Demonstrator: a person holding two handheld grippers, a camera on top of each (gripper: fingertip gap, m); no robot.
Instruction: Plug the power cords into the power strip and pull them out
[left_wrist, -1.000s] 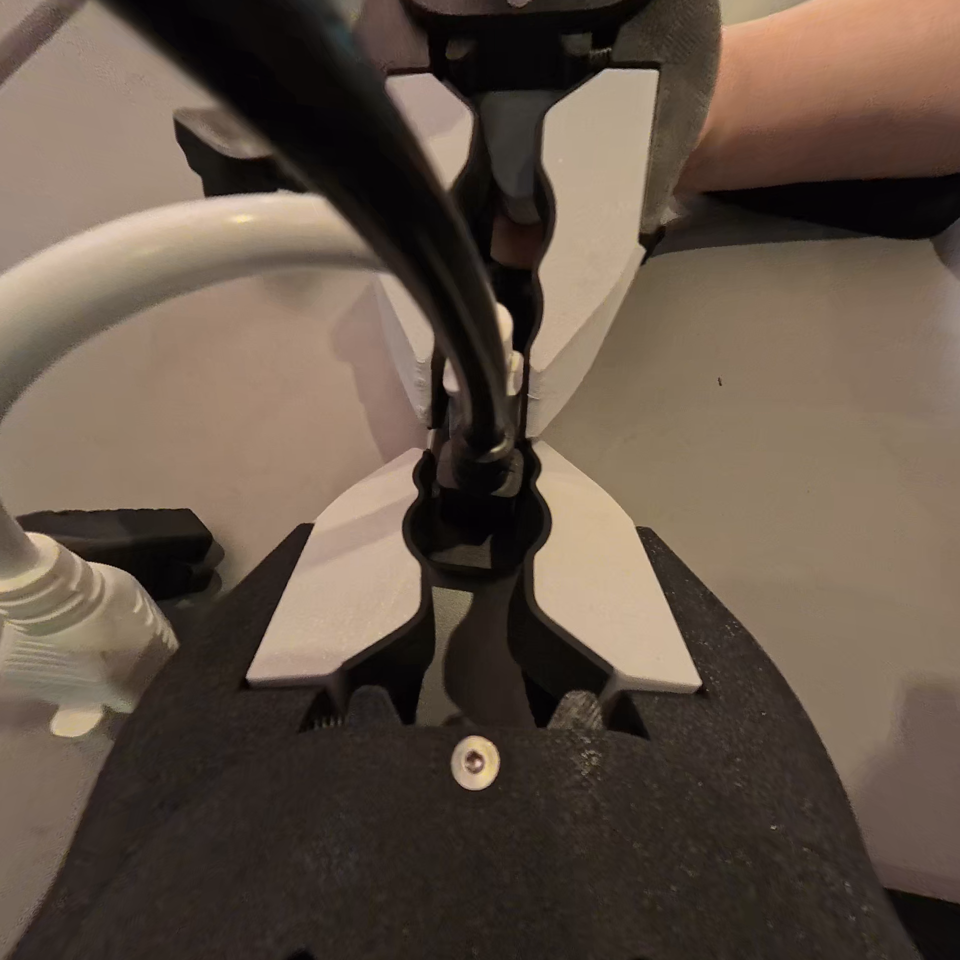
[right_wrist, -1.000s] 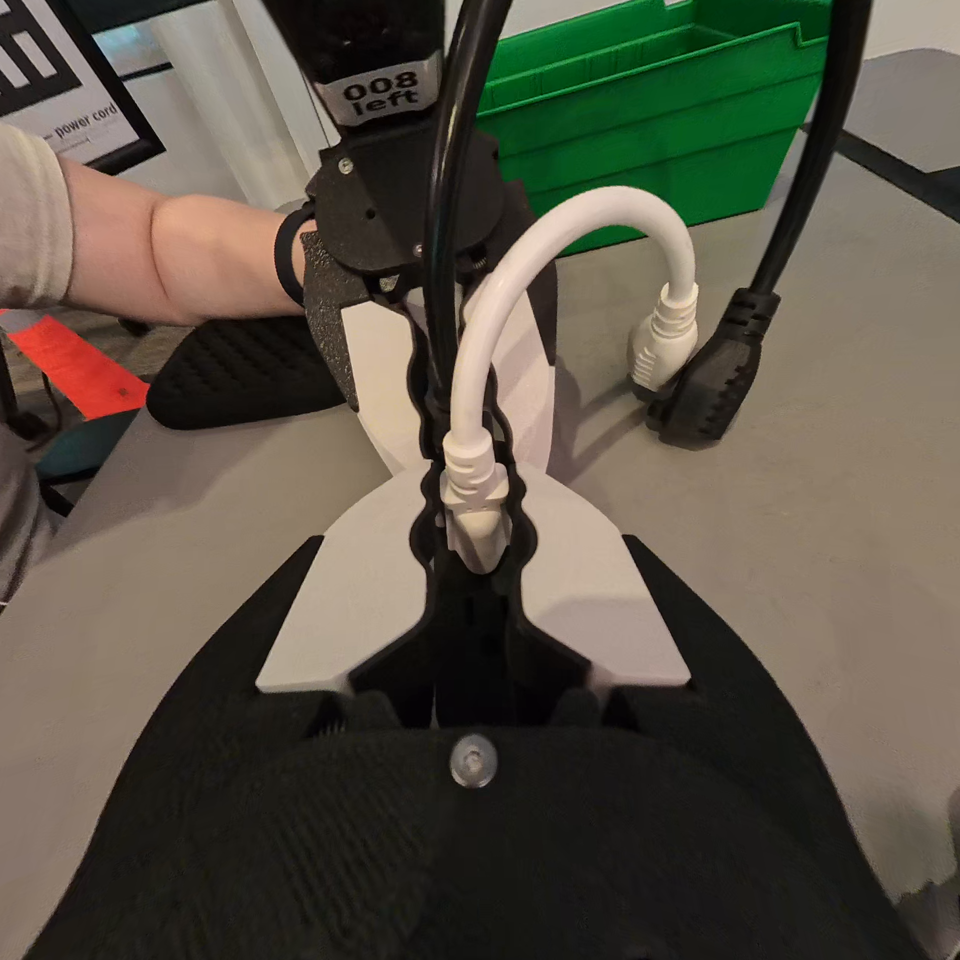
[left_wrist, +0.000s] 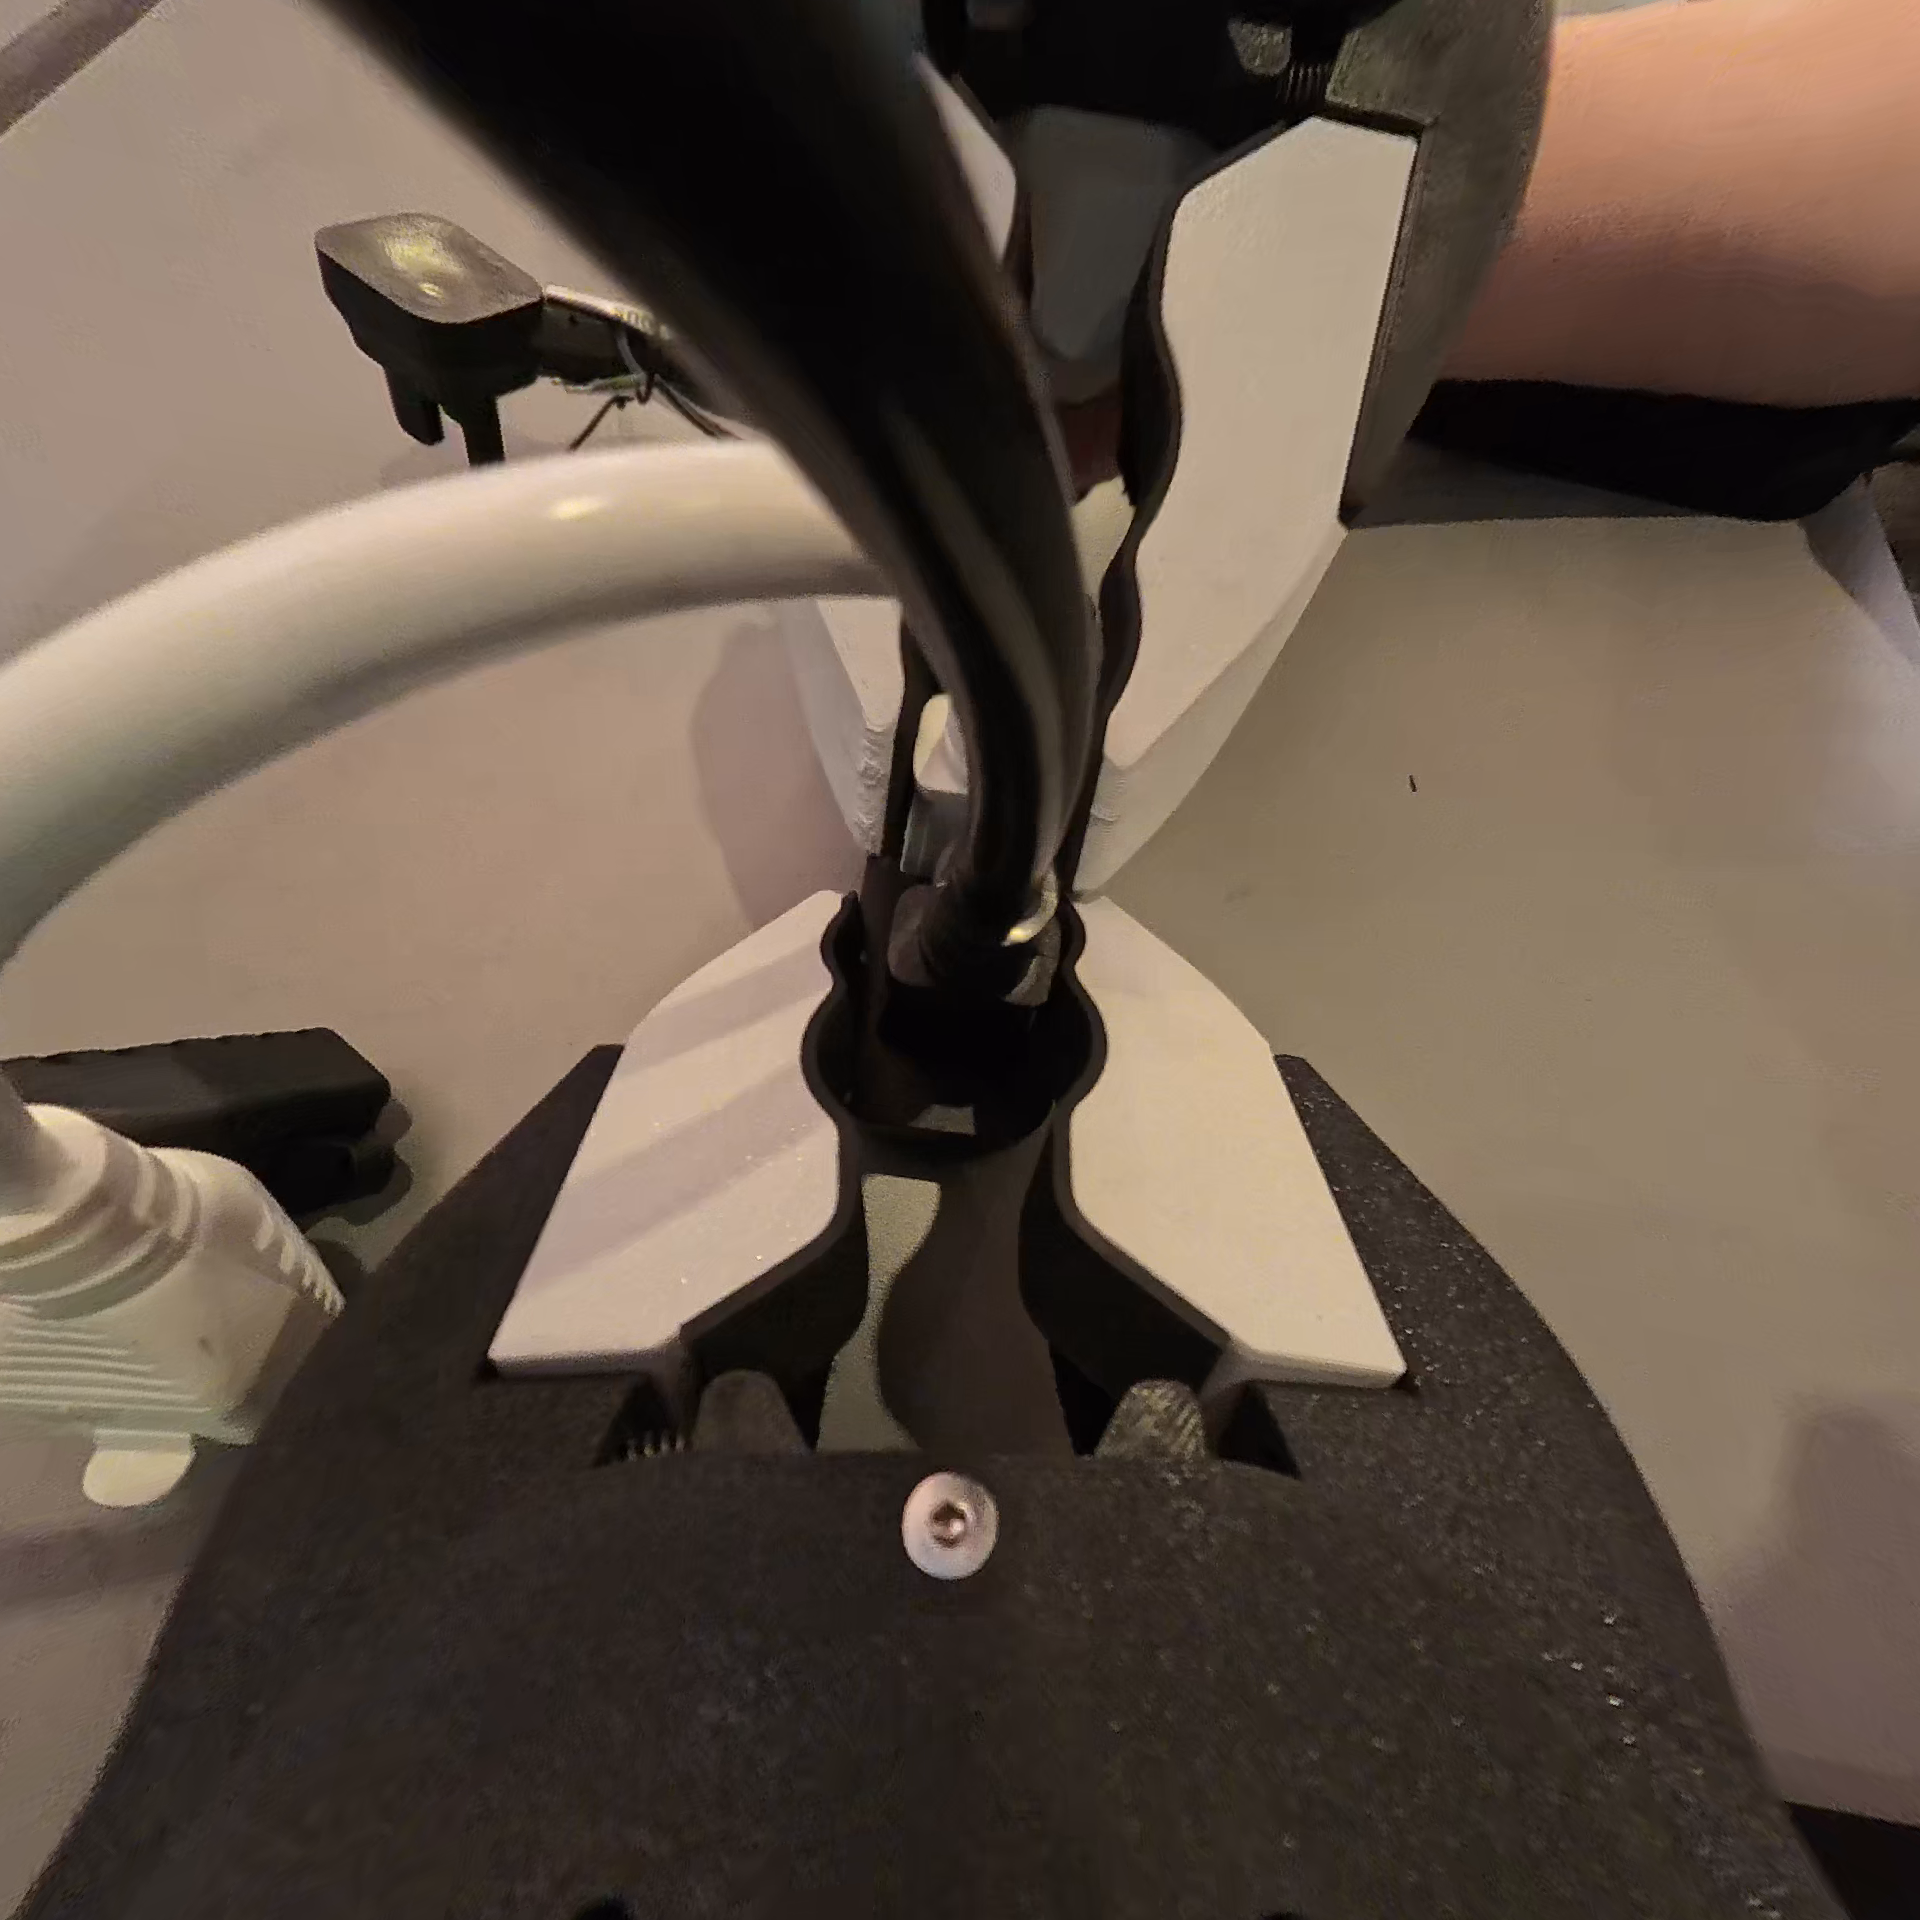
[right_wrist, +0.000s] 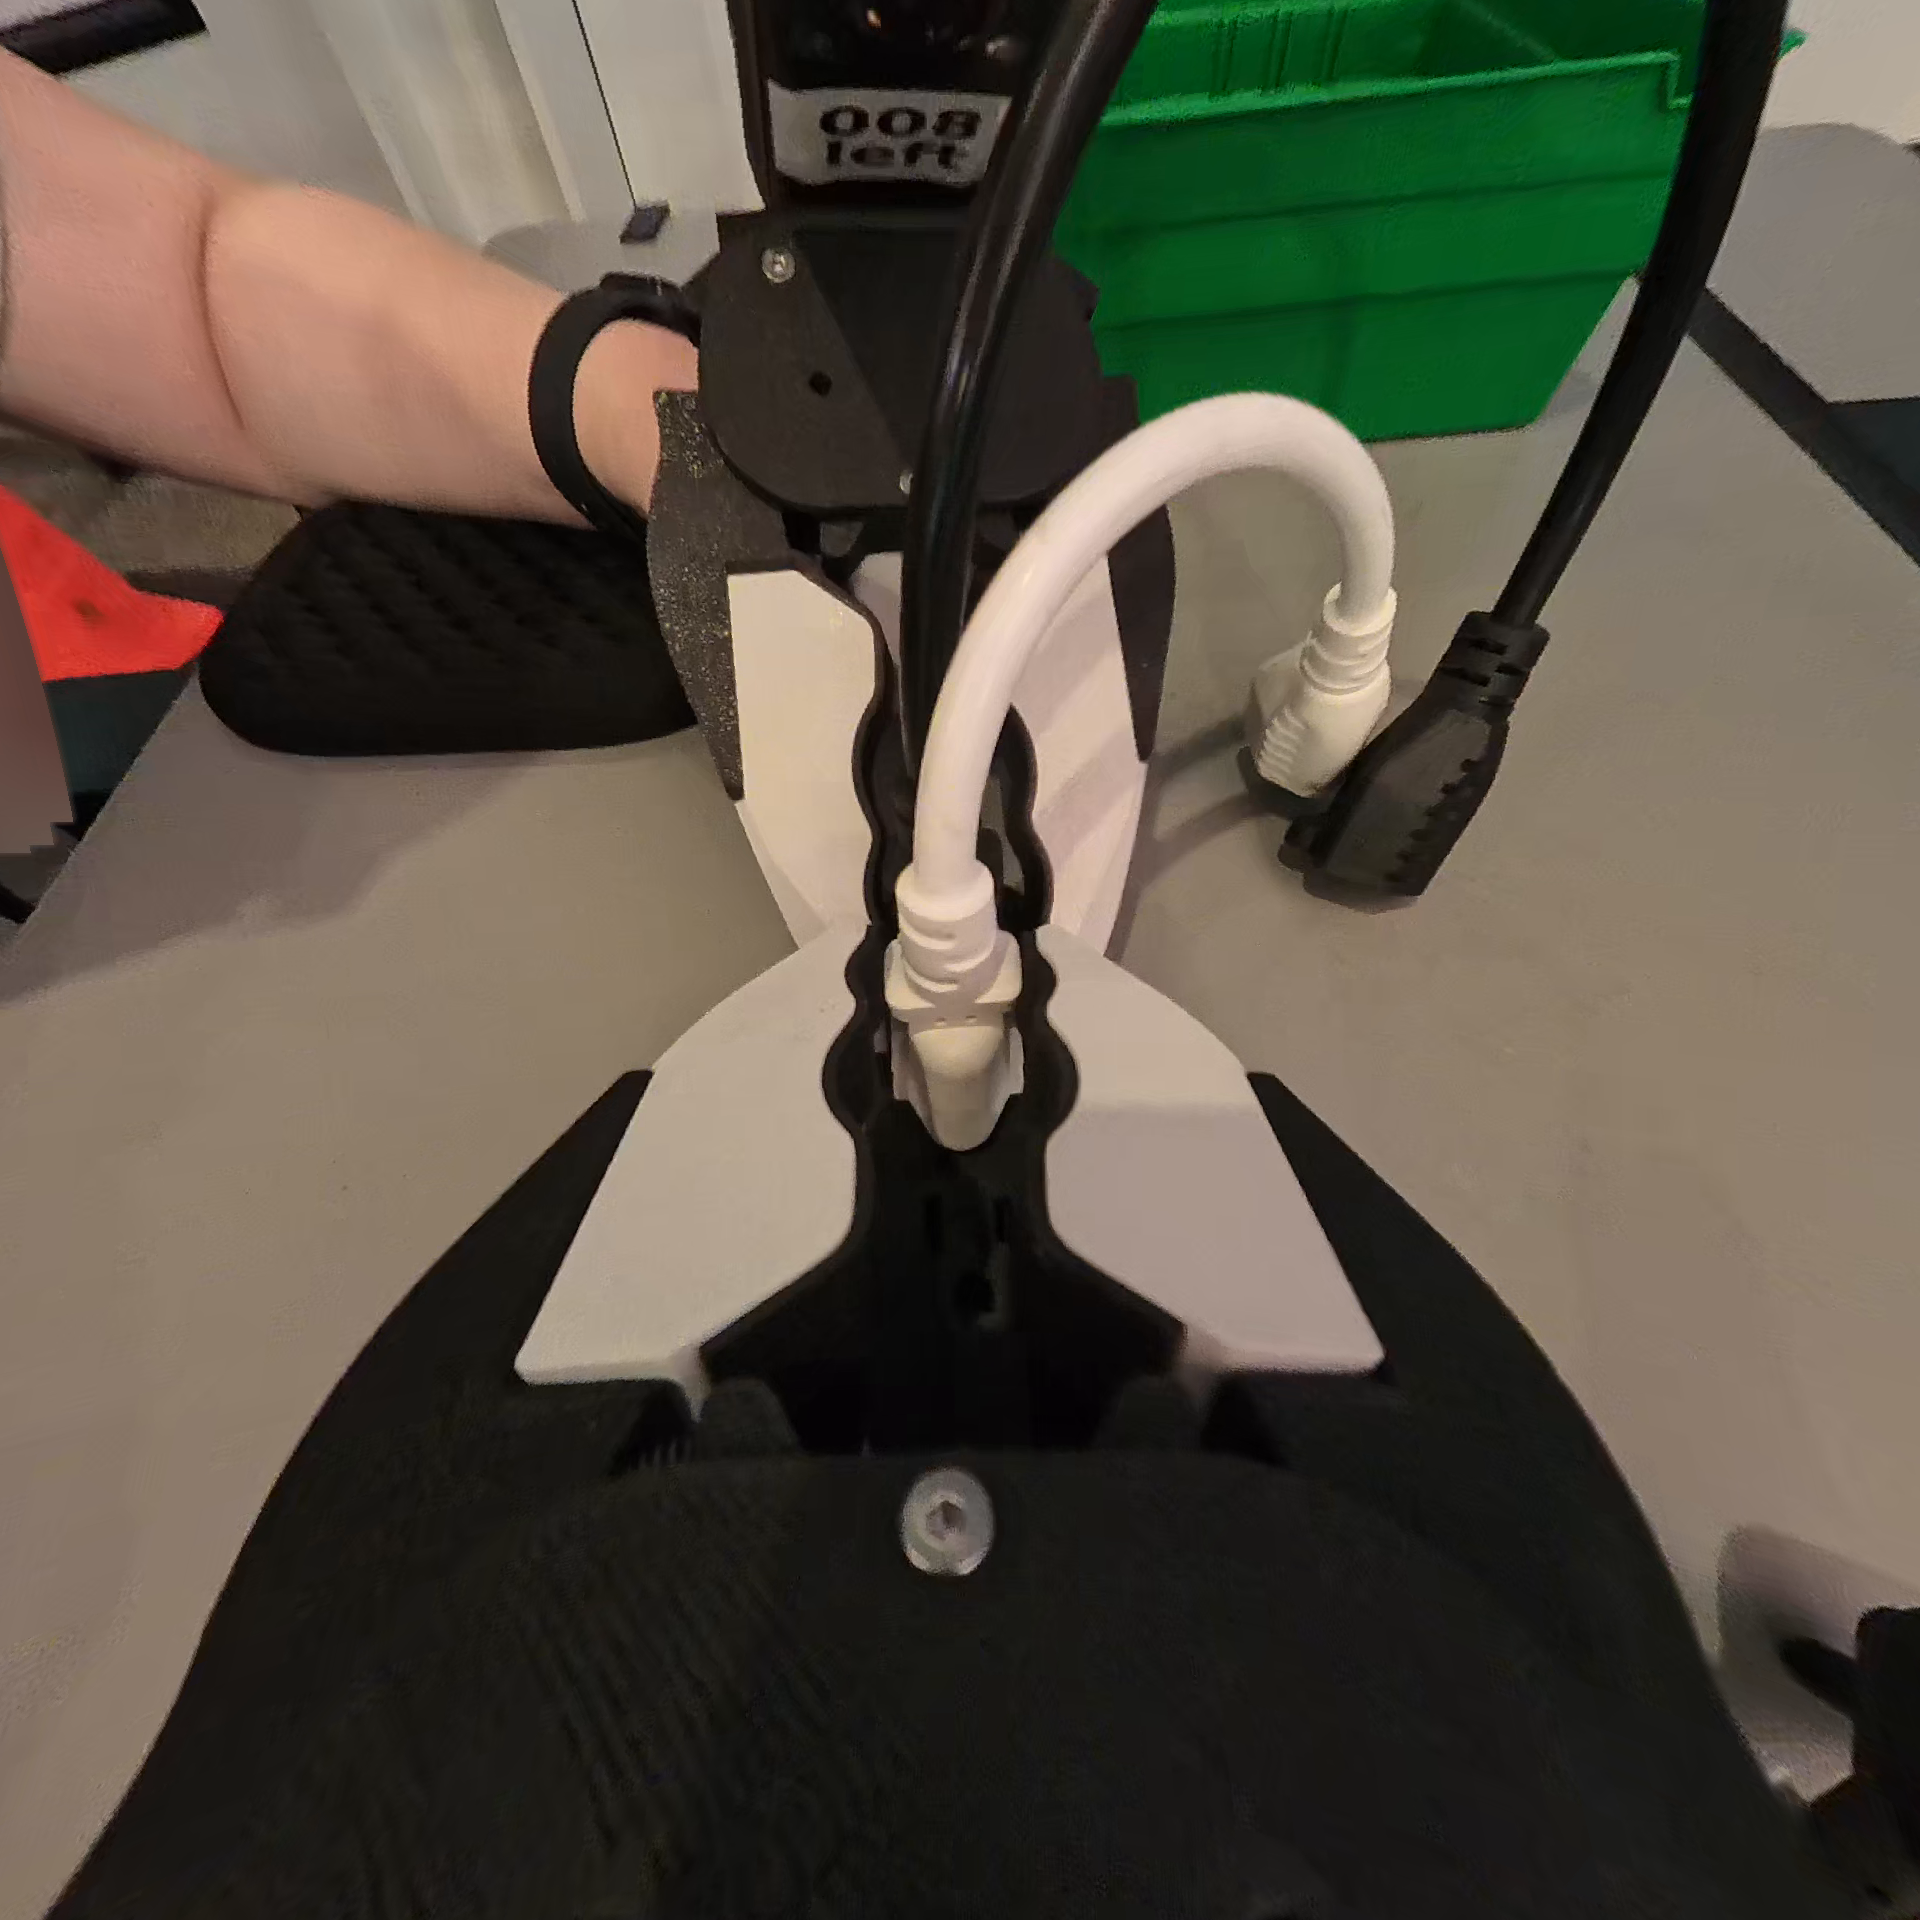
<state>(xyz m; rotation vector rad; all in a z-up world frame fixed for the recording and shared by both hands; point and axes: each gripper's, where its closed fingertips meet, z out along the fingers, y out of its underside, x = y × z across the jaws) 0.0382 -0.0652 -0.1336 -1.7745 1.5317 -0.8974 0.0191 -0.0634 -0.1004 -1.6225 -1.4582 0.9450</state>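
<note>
My left gripper (left_wrist: 966, 914) is shut on the black end of a black cord (left_wrist: 831, 364), which rises up out of view. My right gripper (right_wrist: 956, 940) is shut on the white connector (right_wrist: 951, 1023) of a short white cord (right_wrist: 1195, 457). The two grippers face each other tip to tip. The two cord ends meet between the tips, with a bit of metal showing there. I cannot tell how deep they are joined. The white cord's far plug (right_wrist: 1325, 707) lies on the grey table (right_wrist: 1558, 1143) beside a black plug (right_wrist: 1423, 769).
A green bin (right_wrist: 1403, 229) stands at the back of the table. A person's forearm (right_wrist: 312, 353) rests over a black pad (right_wrist: 447, 634) at the left. A small black part with thin wires (left_wrist: 426, 291) lies beyond the white cord (left_wrist: 312, 603). The tips of both grippers are at nearly the same place. From either gripper's tips it is about 10 cm to the black plug (right_wrist: 1423, 769).
The two grippers have drawn slightly closer together and each fills more of the other's view. Both keep their hold on the cord ends.
</note>
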